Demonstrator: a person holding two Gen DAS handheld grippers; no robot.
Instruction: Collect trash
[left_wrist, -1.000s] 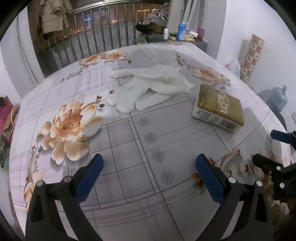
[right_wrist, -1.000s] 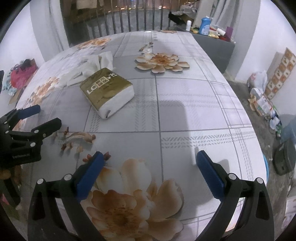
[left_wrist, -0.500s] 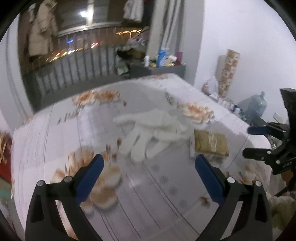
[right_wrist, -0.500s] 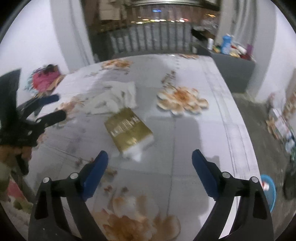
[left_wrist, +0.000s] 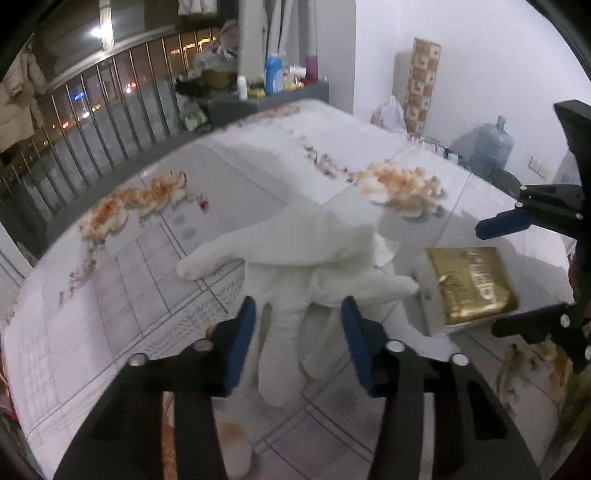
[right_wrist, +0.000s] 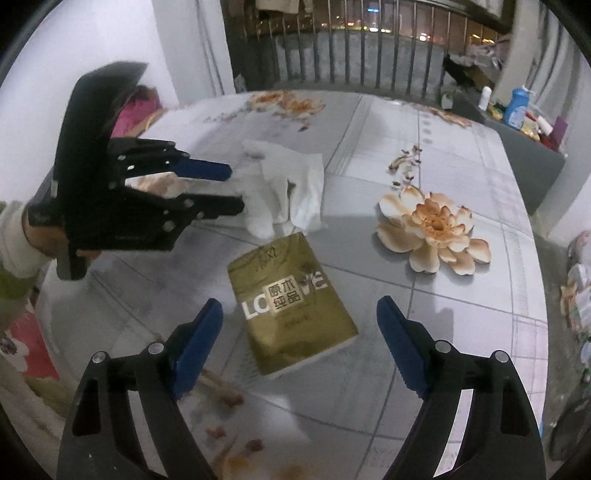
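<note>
A pair of white gloves (left_wrist: 314, 266) lies on the flowered tablecloth (left_wrist: 140, 266). My left gripper (left_wrist: 297, 332) is partly open just above the gloves' fingers, one pad on each side of them. The gloves (right_wrist: 291, 188) and the left gripper (right_wrist: 232, 188) also show in the right wrist view. A gold tissue pack (right_wrist: 291, 302) lies right of the gloves; it also shows in the left wrist view (left_wrist: 469, 284). My right gripper (right_wrist: 299, 332) is wide open just above the pack and holds nothing; it shows at the right edge of the left wrist view (left_wrist: 495, 277).
A metal railing (left_wrist: 110, 110) runs along the table's far side. A grey cabinet (left_wrist: 266, 99) with bottles stands behind the table. A water jug (left_wrist: 491, 147) and a patterned box (left_wrist: 421, 85) stand on the floor to the right.
Both grippers have moved forward over the table. The left now straddles the gloves' fingers and its jaws are narrower. The right now hovers over the tissue pack.
</note>
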